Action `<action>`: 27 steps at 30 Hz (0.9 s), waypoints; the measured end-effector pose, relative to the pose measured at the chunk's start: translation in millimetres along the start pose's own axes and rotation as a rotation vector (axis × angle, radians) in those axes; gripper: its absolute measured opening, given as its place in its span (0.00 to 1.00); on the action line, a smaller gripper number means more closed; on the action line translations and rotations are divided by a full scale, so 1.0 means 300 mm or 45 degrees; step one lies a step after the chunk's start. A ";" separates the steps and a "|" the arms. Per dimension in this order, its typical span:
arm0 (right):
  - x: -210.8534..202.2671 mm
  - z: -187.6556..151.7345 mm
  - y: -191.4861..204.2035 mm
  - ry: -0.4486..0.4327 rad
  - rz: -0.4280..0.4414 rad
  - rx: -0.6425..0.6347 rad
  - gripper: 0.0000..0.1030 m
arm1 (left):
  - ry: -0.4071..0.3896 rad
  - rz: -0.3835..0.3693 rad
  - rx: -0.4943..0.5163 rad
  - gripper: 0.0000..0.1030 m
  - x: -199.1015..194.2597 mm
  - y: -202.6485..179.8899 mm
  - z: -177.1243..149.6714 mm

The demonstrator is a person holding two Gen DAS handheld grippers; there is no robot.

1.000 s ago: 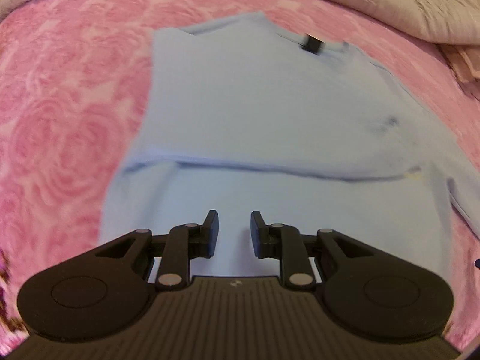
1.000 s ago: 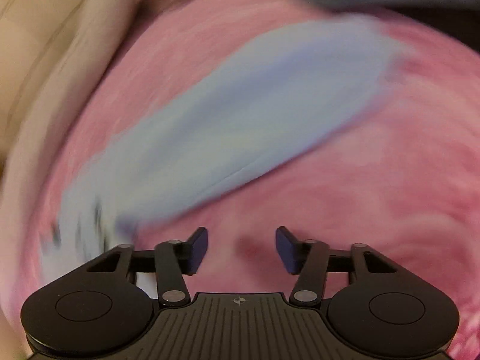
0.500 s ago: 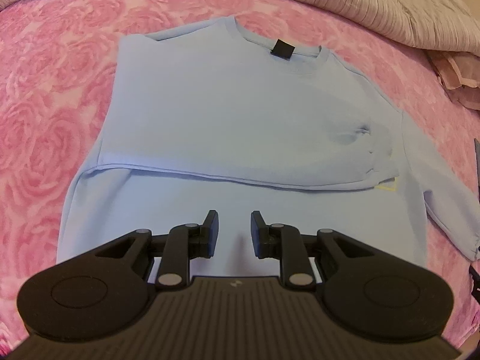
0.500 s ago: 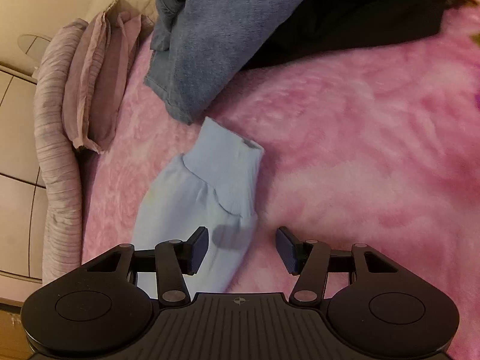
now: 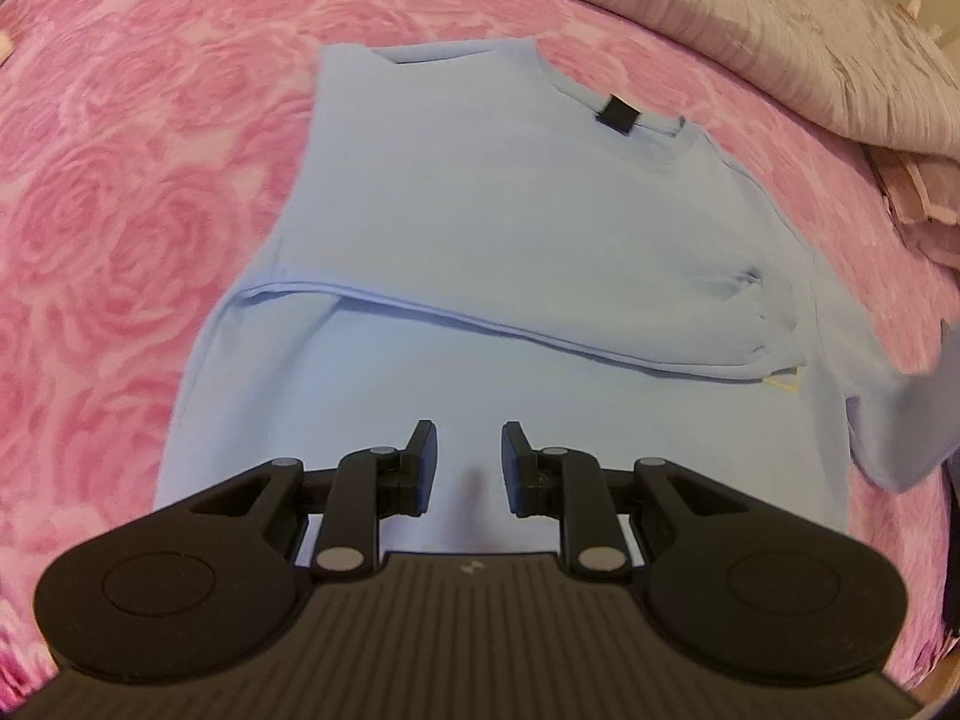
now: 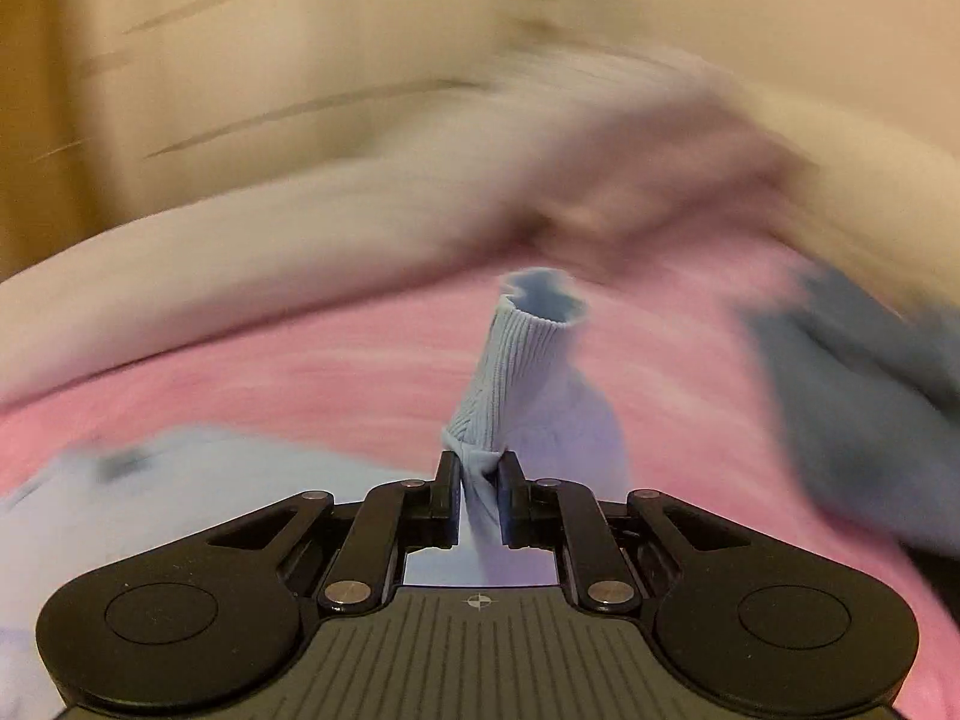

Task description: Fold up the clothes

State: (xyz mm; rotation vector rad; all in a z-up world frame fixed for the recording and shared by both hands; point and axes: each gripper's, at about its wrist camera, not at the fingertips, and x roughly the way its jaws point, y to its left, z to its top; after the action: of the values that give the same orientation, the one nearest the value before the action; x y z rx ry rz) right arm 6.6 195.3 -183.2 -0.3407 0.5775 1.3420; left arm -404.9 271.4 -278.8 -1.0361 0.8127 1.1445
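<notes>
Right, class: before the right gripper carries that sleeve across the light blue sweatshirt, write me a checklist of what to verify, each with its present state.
1. Right gripper has a firm hold on the sleeve cuff: ok, the jaws are shut on the fabric just below the ribbing.
2. Left gripper clear of the fold path: ok, open and holding nothing, above the lower body of the sweatshirt.
3. Other sleeve already folded across the chest: ok, its cuff lies on the body.
4. Body lies flat on the pink bedspread: ok.
5. Held sleeve free of the grey garment: cannot tell, the right wrist view is blurred.
</notes>
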 end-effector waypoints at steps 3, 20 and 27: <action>0.027 -0.080 0.248 0.282 0.237 -0.277 0.49 | 0.013 -0.025 -0.048 0.18 -0.009 0.031 -0.013; 0.076 -0.284 -0.123 0.750 -0.132 0.223 0.60 | 0.110 -0.481 -0.337 0.37 0.262 -0.159 0.004; 0.072 -0.303 -0.198 0.759 -0.218 0.330 0.60 | 0.176 -0.528 -0.245 0.31 0.376 -0.258 0.032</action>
State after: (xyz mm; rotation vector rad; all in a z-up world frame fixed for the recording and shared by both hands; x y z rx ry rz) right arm 49.1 150.8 -275.2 -0.5679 1.1790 0.9761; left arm -302.5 310.4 -361.5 -1.3824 0.5645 0.8124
